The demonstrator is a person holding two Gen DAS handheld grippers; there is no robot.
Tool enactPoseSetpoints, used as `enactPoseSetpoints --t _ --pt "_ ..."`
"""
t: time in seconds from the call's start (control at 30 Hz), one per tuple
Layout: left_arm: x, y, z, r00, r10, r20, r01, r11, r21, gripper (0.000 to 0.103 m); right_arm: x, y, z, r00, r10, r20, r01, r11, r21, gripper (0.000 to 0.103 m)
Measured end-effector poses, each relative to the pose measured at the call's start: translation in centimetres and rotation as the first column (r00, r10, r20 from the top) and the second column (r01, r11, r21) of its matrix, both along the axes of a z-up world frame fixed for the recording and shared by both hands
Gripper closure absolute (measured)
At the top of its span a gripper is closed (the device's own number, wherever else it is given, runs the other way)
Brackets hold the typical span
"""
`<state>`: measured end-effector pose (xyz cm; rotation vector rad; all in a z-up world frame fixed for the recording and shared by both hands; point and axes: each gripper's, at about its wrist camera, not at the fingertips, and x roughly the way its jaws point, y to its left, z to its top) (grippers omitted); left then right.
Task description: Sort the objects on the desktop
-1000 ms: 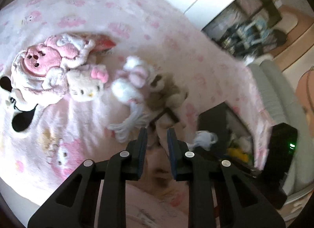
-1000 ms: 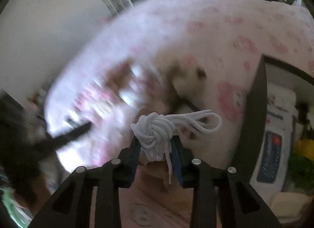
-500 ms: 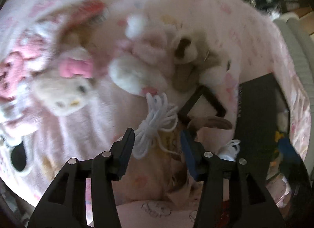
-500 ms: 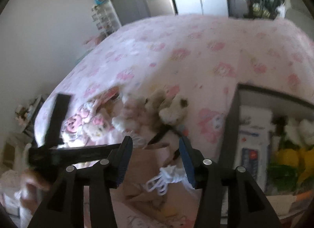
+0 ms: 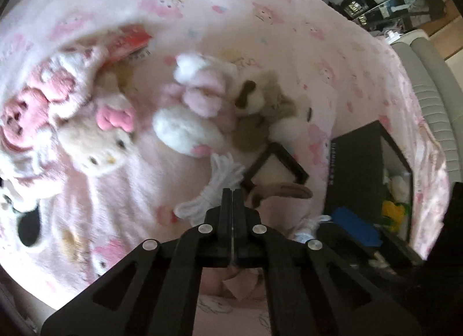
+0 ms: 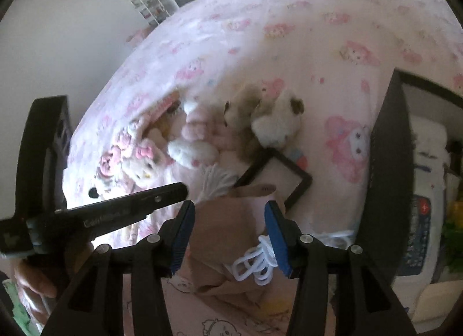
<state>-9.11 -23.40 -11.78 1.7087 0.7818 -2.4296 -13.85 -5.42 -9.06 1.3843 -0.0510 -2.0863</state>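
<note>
My left gripper (image 5: 233,194) is shut, its tips together right beside a white rope bundle (image 5: 220,176) on the pink bedspread; I see nothing pinched between the jaws. In the right wrist view the left gripper (image 6: 173,191) shows from the side, its tip just short of that rope bundle (image 6: 217,179). My right gripper (image 6: 228,208) stands open, with a second white cord (image 6: 257,260) lying loose under its right blue pad (image 6: 275,231). Plush toys lie beyond: a cat with a pink bow (image 5: 98,144), a white and pink rabbit (image 5: 188,121), a brown and white dog (image 5: 266,110).
A black open box (image 5: 356,179) with yellow, green and white items stands at the right, its wall (image 6: 385,162) close to my right gripper. A thin black frame (image 6: 277,179) lies by the rope. A person's hand (image 6: 34,284) holds the left gripper.
The left gripper opened, came down toward the rope bundle and shut. The right gripper opened and let go of the knotted white cord, which now lies on the bed.
</note>
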Motion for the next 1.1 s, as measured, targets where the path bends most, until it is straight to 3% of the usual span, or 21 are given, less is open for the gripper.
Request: enactPoseSetpoints --t 0.07,0.13,0.27,0.3,0.33,0.37,0.5,0.67,0.73,0.9,1.1 --pt "-0.9 -0.3 -1.4 0.997 -0.026 0.069 0.024 0.999 0.027 0.094 -0.2 0.3 0.6 1.0 -0.005 -0.009 0.005 1.0 -0.005 0.057" --pt "-1.7 -0.5 -2.9 0.992 -0.045 0.12 0.041 0.999 0.03 0.057 -0.5 -0.3 1.0 1.0 0.02 -0.018 -0.02 1.0 0.0 0.057" --pt "-3.4 0.7 -4.8 0.974 -0.113 0.194 0.119 0.993 -0.021 0.057 -1.0 -1.6 -0.6 0.999 0.033 0.001 -0.033 0.993 0.112 0.057" --pt "-3.9 1.0 -5.3 0.97 -0.13 0.204 0.14 0.989 -0.037 0.061 -1.1 -1.4 -1.1 1.0 0.021 0.012 -0.022 0.993 0.113 0.057" --pt "-4.3 1.1 -6.2 0.964 -0.136 0.23 0.147 0.989 -0.034 0.078 -1.2 -1.3 -1.5 0.999 0.019 0.028 -0.022 0.995 0.097 0.057" --pt "-4.5 1.0 -6.8 0.958 -0.134 0.254 0.143 0.989 -0.019 0.078 -1.3 -1.1 -1.8 0.998 0.02 0.052 -0.024 0.997 0.076 0.057" --pt "-3.4 0.0 -4.8 0.985 -0.108 0.135 0.099 0.993 0.07 0.08 -0.6 -0.9 -1.9 0.998 0.043 0.036 -0.046 0.995 0.086 0.057" --pt "-0.5 0.1 1.8 0.997 -0.052 -0.058 0.055 0.998 0.044 0.08 0.3 0.0 0.3 0.999 0.034 -0.027 -0.032 0.996 0.082 0.057" --pt "0.9 0.9 4.7 0.989 -0.064 -0.135 0.072 0.996 0.055 0.08 1.0 0.5 1.8 0.998 0.027 -0.06 -0.023 0.997 0.069 0.057" --pt "2.2 3.4 8.8 0.961 -0.144 -0.236 0.165 0.984 0.072 0.079 2.0 4.2 4.5 0.994 -0.053 -0.1 0.053 0.999 -0.007 0.057" --pt "0.8 11.8 8.7 0.926 -0.281 -0.251 0.318 0.94 0.121 0.079 2.5 10.9 5.2 0.985 -0.148 -0.084 0.145 0.989 -0.037 0.057"
